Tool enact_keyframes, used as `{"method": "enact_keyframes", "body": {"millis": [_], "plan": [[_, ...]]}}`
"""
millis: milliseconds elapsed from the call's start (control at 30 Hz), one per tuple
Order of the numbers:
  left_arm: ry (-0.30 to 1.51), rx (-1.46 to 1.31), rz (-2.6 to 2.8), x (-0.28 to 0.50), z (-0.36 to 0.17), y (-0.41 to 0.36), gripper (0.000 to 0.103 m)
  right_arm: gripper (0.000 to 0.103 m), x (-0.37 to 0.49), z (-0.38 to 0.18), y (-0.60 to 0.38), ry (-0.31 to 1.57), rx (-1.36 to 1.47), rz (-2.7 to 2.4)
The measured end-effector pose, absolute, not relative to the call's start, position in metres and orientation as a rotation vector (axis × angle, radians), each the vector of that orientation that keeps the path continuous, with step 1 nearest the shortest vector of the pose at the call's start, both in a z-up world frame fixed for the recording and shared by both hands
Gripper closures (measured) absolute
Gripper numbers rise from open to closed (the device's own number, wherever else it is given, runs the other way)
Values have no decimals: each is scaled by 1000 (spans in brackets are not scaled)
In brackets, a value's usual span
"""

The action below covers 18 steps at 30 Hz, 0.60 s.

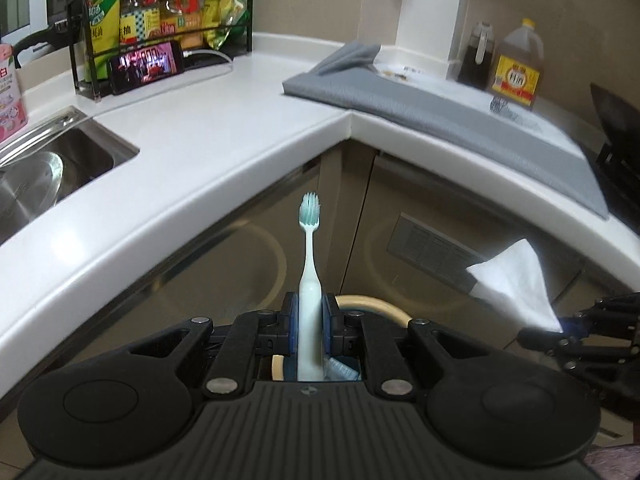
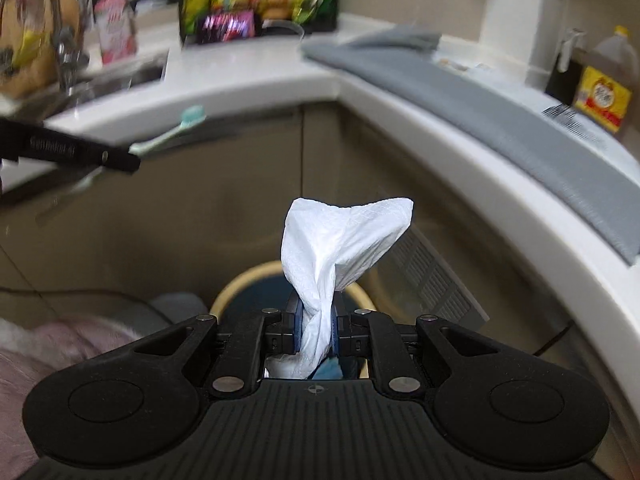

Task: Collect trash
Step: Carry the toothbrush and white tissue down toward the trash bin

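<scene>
The left tool (image 1: 310,320) pinches a pale mint plastic toothbrush (image 1: 309,280) upright; the right tool (image 2: 316,328) pinches a crumpled white paper tissue (image 2: 336,236). Both hang above the round cream-rimmed bin (image 2: 240,284) below the white table (image 1: 192,152). Step in hand appears to be disposal: next, centre each tool over the bin and spread it.

A home kitchen: steel sink (image 1: 80,148), white countertop (image 1: 224,120), oil bottles (image 1: 140,0)
</scene>
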State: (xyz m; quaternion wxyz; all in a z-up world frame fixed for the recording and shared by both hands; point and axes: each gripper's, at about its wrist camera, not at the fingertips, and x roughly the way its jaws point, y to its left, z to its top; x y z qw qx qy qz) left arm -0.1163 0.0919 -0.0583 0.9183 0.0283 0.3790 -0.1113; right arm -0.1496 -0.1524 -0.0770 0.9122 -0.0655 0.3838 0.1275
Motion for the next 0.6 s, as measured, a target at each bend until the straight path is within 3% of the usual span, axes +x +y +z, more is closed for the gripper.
{"method": "enact_keyframes", "body": {"millis": [600], "plan": [[859,95,-266,-109,-74,77,90,88,-143,-95,-146,882,-133,254]]}}
